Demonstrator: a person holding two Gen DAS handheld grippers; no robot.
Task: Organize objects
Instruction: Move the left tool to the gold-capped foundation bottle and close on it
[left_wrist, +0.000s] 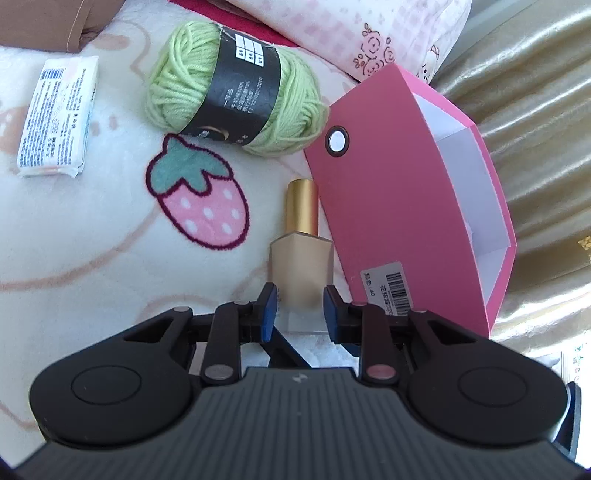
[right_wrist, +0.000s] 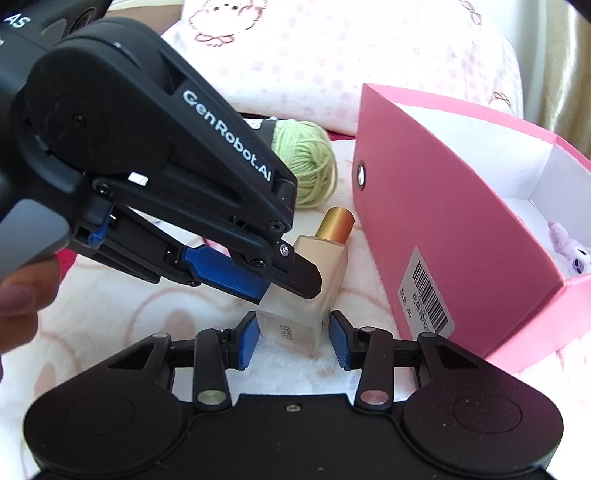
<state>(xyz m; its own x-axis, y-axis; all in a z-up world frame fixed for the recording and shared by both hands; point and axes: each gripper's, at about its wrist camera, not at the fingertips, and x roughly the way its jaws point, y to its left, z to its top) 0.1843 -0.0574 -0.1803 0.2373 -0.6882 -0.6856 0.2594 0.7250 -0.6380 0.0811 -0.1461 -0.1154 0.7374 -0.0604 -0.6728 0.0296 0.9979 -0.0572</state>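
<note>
Now the left gripper (left_wrist: 298, 308) has its blue pads (left_wrist: 267, 312) on both sides of the frosted foundation bottle (left_wrist: 301, 273) — whether they press it I cannot tell. The right gripper (right_wrist: 291, 338) is spread apart around the bottle's base, not touching. The bottle with gold cap (left_wrist: 302, 206) lies on the strawberry blanket (left_wrist: 110, 240), just beside the pink box (left_wrist: 388, 206) — green yarn (left_wrist: 229, 85) farther away.

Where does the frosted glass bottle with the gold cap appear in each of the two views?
Left wrist view: frosted glass bottle with gold cap at lower centre, between the left tongs.
Right wrist view: bottle at centre, ahead of the right tongs.
Shared landmark: pink cardboard box, immediately right of it.
</note>
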